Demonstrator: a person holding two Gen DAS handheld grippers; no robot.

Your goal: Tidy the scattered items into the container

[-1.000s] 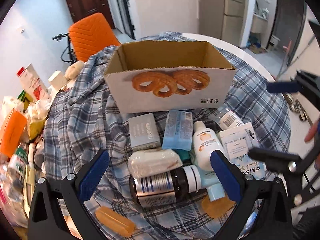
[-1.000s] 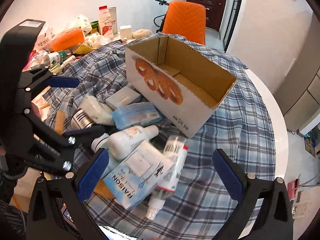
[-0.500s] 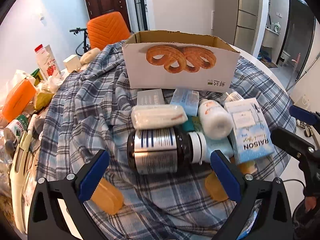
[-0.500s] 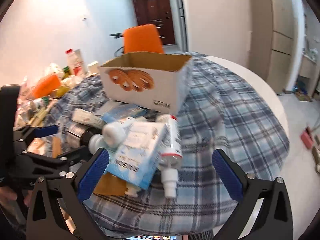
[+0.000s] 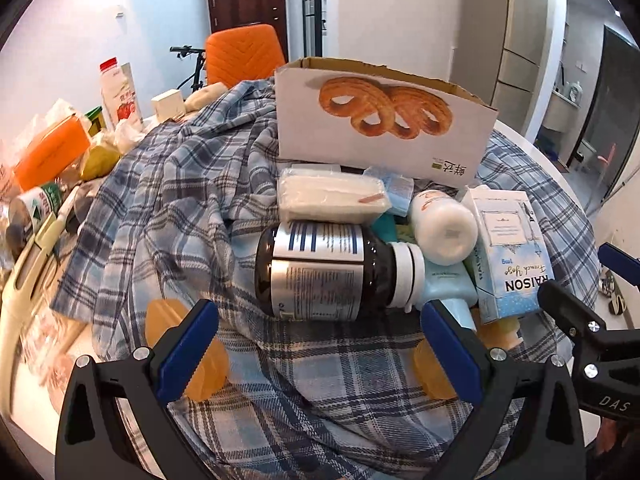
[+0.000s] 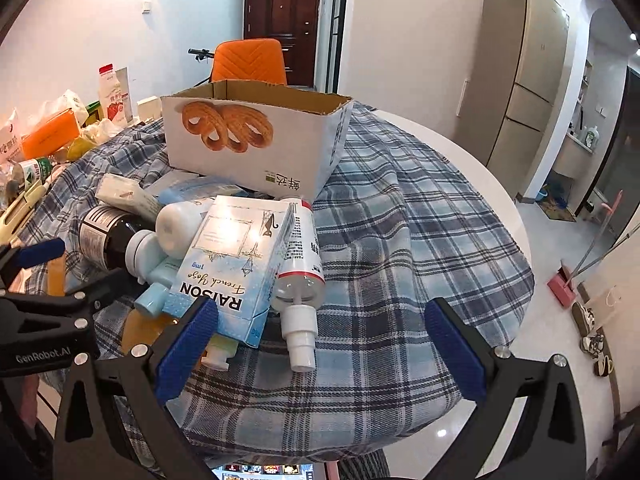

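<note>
Approach is judged under way: the left gripper (image 5: 320,348) is held spread before the dark bottle (image 5: 328,272) lying near the cardboard box (image 5: 380,120), apparently empty, the right gripper (image 6: 320,344) spread too, and closing on the bottle is called for.

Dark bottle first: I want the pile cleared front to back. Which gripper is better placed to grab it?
Left. The dark bottle lies on its side directly ahead of the open left gripper. The open right gripper faces the spray bottle and RAISON box instead.
</note>
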